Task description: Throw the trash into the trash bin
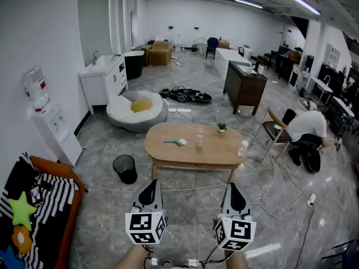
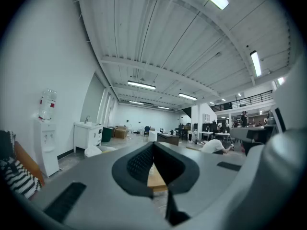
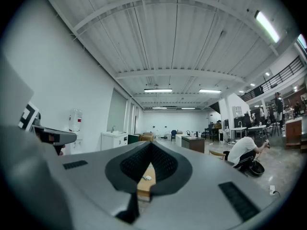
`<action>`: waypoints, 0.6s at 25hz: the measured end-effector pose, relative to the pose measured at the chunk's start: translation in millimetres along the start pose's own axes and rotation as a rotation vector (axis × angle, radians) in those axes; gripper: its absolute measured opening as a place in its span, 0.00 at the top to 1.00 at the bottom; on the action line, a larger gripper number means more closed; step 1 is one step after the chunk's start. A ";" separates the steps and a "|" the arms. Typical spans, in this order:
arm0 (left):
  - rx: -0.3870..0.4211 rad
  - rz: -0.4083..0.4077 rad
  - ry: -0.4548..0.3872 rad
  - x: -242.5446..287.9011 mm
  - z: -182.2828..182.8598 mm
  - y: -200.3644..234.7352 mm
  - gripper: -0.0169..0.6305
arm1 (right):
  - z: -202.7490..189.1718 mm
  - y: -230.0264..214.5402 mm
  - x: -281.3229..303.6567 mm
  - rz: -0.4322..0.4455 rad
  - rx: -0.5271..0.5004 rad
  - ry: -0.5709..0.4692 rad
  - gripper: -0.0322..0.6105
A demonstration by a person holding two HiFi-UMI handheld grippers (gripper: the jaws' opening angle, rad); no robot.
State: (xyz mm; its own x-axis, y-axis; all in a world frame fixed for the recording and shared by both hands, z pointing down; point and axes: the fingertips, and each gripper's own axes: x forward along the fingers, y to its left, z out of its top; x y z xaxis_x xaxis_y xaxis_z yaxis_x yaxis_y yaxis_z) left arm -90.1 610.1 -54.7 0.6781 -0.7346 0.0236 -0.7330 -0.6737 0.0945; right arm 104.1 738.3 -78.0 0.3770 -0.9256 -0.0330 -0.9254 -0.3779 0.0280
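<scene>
A white crumpled piece of trash (image 1: 180, 142) with a teal strip lies on the oval wooden table (image 1: 168, 151), some way ahead of me. A black mesh trash bin (image 1: 125, 168) stands on the floor at the table's near left corner. My left gripper (image 1: 149, 193) and right gripper (image 1: 234, 195) are held side by side, level, short of the table. Both are shut with nothing in them. In the left gripper view the left gripper (image 2: 154, 143) frames the table edge. In the right gripper view the right gripper (image 3: 151, 144) frames the white trash (image 3: 145, 178).
Two glasses (image 1: 199, 138), a small plant (image 1: 221, 127) and a cup (image 1: 242, 148) are on the table. A grey beanbag (image 1: 136, 111) and cables (image 1: 185, 96) lie beyond it. A sofa (image 1: 42, 206) and a water dispenser (image 1: 53, 129) stand left. A crouching person (image 1: 305, 128) and a chair (image 1: 276, 129) are right.
</scene>
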 end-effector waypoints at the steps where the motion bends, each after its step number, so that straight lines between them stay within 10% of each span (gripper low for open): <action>1: 0.000 0.001 0.000 -1.0 -0.7 -0.6 0.99 | -0.2 -0.7 -1.6 0.002 -0.002 0.001 0.95; 15: 0.002 0.000 0.011 -8.8 -6.9 -4.6 0.99 | -11.0 -2.1 -7.2 0.047 0.082 0.017 0.95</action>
State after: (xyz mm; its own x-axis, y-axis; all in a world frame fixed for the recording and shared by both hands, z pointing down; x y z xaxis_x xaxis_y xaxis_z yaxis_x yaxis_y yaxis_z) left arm -92.3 620.2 -48.5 0.6790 -0.7333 0.0349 -0.7328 -0.6741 0.0930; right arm 103.7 745.5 -66.9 0.3327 -0.9429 -0.0165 -0.9420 -0.3314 -0.0529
